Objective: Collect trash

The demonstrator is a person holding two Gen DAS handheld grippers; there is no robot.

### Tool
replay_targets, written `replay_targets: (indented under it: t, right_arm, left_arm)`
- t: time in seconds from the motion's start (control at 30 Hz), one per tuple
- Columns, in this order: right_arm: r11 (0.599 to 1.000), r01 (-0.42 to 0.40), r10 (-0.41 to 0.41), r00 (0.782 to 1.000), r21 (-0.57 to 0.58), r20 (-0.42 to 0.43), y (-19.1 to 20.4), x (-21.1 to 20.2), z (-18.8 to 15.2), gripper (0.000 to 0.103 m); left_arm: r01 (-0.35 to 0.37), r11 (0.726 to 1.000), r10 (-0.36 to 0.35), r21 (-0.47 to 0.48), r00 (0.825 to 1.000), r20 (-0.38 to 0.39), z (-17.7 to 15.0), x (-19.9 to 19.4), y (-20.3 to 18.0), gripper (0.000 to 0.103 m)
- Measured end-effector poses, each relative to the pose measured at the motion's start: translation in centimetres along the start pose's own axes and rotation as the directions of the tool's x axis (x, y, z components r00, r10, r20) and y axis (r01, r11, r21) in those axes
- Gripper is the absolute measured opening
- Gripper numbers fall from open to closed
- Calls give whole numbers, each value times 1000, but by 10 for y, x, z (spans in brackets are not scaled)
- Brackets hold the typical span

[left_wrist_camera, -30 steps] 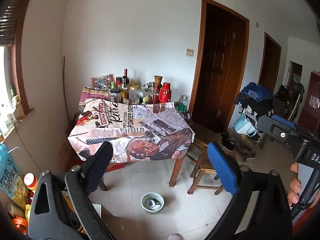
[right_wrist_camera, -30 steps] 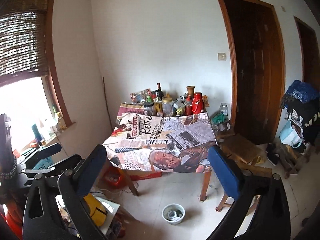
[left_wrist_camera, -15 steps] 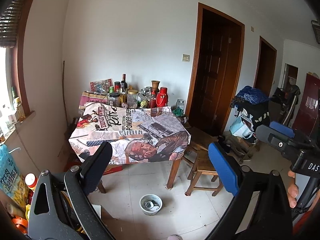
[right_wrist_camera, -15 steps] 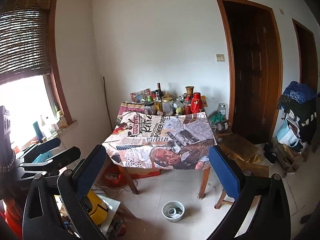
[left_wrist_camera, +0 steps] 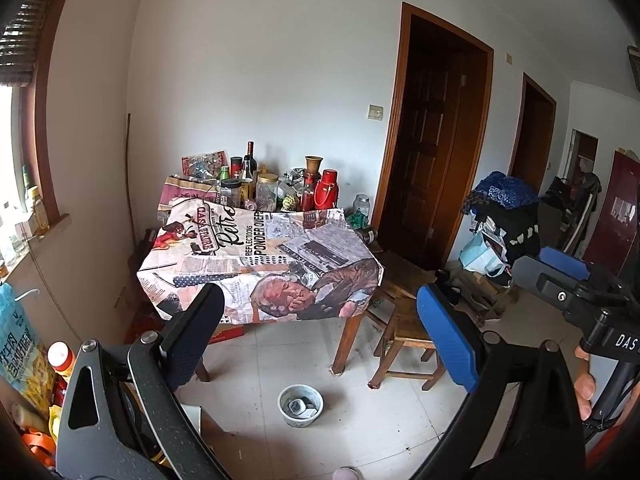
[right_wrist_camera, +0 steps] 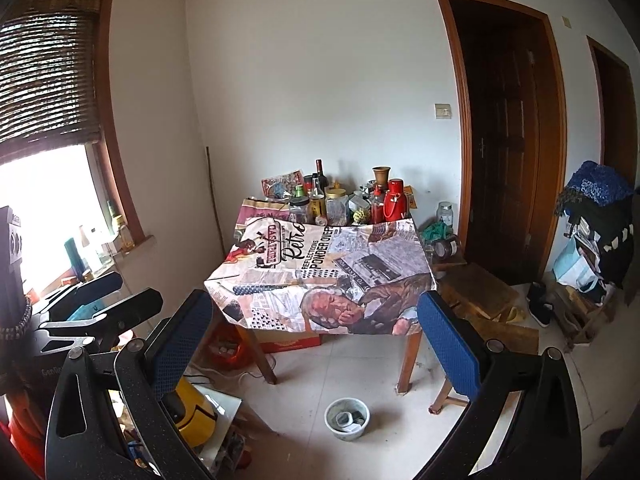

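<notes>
While both tools hover level above the floor, the left hand-held gripper (left_wrist_camera: 316, 340) and right hand-held gripper (right_wrist_camera: 316, 344) stand spread wide, holding nothing. Low in the frame, between the fingers, a white bowl (left_wrist_camera: 300, 405) of scraps sits upright on the tiled floor (left_wrist_camera: 360, 432). Beyond, mid-frame, the worktop (left_wrist_camera: 260, 256) wears a cloth reading "Retro" and "PONDER OVER". Bottles crowd its far edge.

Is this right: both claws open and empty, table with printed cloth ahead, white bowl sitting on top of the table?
Not quite. The white bowl sits on the floor tiles in front of the table, near its front leg, not on top; both wrist views show this. The rest holds: the left claw and right claw are open and empty, with the table ahead.
</notes>
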State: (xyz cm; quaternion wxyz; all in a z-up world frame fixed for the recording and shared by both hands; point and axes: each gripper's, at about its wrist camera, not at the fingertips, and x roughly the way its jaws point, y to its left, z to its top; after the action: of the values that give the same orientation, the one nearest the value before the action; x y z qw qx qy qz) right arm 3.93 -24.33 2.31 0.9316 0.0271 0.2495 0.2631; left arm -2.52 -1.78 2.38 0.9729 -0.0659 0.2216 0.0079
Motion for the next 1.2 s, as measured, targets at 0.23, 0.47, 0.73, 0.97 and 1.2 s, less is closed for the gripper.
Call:
replay_targets:
  t: [0.23, 0.47, 0.73, 0.97, 1.2]
  right_arm:
    - [1000, 5, -6, 1000, -7, -13, 2, 2, 1, 102]
    - [1000, 6, -6, 1000, -6, -20, -1, 5, 4, 102]
    - [1000, 6, -6, 1000, -6, -20, -1, 6, 4, 102]
    - [1000, 5, -5, 1000, -6, -26, -4, 12, 8, 102]
    - [1000, -2, 2, 999, 4, -44, -11, 29, 12, 102]
  left_arm:
    - [4, 1000, -4, -3, 1000, -2, 0, 5, -3, 102]
    - [13, 1000, -13, -6, 1000, 3, 2, 7, -5, 102]
    - [11, 1000, -11, -10, 1000, 5, 4, 9, -7, 102]
    - [4, 1000, -4, -17, 1000, 4, 6, 17, -11, 102]
    - [2, 1000, -2, -13, 1000, -9, 9, 32, -15, 102]
